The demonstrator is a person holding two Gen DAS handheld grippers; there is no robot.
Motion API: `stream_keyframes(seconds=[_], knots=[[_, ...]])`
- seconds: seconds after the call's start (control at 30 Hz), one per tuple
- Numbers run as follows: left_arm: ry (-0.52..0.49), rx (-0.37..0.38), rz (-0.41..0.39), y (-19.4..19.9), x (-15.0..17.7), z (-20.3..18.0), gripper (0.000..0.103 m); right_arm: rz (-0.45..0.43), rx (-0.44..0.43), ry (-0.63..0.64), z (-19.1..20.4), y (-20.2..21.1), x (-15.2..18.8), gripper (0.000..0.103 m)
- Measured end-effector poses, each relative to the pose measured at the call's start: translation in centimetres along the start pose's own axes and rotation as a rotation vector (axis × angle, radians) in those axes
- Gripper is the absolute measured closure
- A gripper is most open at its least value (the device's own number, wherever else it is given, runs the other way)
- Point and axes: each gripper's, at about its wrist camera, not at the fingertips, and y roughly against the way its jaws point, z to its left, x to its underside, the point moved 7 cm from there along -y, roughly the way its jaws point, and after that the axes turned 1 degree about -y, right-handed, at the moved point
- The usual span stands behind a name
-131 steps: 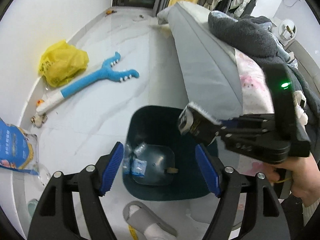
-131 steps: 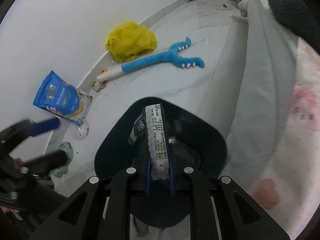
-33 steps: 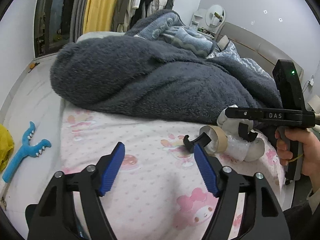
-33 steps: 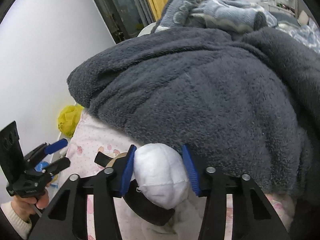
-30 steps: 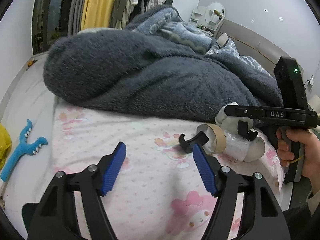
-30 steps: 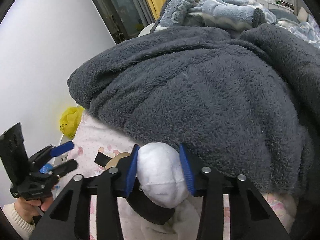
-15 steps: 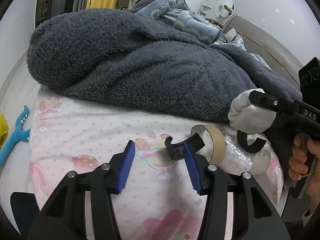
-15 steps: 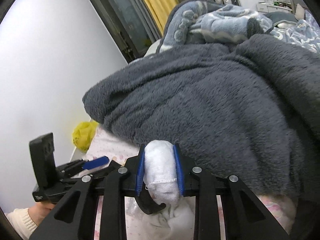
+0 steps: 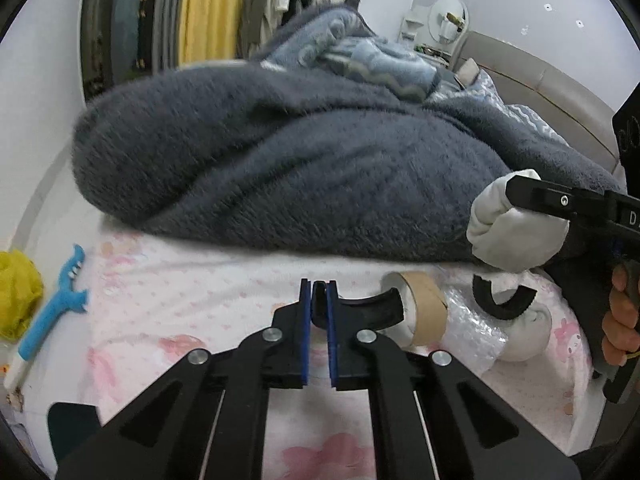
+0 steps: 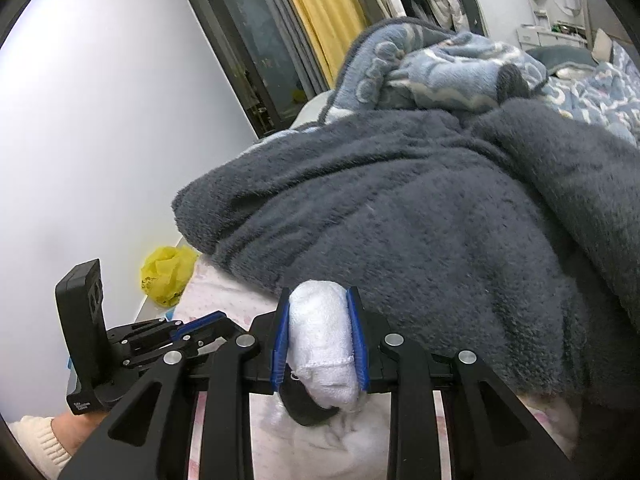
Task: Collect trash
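My left gripper [image 9: 319, 286] is shut on a curved black plastic piece [image 9: 362, 309] on the pink bed sheet [image 9: 208, 280]. Just right of it lie a brown tape roll [image 9: 424, 312] and bubble wrap [image 9: 476, 330]. My right gripper [image 10: 320, 300] is shut on a white rolled sock [image 10: 324, 340] and holds it above the sheet; in the left wrist view the sock [image 9: 508, 236] hangs at the right. A second black curved piece [image 9: 502, 300] sits under the sock, also seen in the right wrist view [image 10: 308, 406].
A thick dark grey blanket [image 9: 280, 168] covers the bed behind the trash. On the floor at left lie a blue toy [image 9: 56, 304] and a yellow bag [image 9: 18, 292]. A dark bin corner [image 9: 74, 426] shows at bottom left.
My left gripper has closed on the black curved piece. My right gripper, shut on the white sock, has lifted it a little off the bed.
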Motion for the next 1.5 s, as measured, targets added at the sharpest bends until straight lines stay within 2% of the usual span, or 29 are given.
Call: stream_keyframes(seconds=[0.07,0.3,0.53,0.77,1.0,1.27,1.5], knots=[[-0.009,-0.018,-0.031,0.9,-0.5,0.5,0.095,0.001,-0.006,0.016,1.0,-0.3,0.0,0.076],[-0.028,-0.037,-0.067,2.8,-1.0,2.3,0.095,0.022,-0.045,0.089,6.2,-2.2,0.2,0.076],[0.020,-0.038,-0.065,4.3,-0.6,5.5,0.095,0.047,-0.074,0.160,11.6,-4.0,0.8,0.076],[0.067,-0.045,-0.066,6.1,0.0,8.9,0.095,0.063,-0.103,0.172,14.9,-6.7,1.2,0.076],[0.086,-0.089,-0.002,6.6,2.1,13.1,0.095,0.086,-0.132,0.180,18.1,-9.4,1.8,0.076],[0.102,-0.148,0.122,6.7,6.1,18.2,0.095,0.106,-0.164,0.181,22.3,-11.8,2.8,0.076],[0.147,-0.159,0.211,6.6,9.3,21.8,0.095,0.153,-0.199,0.193,26.3,-13.7,4.9,0.076]])
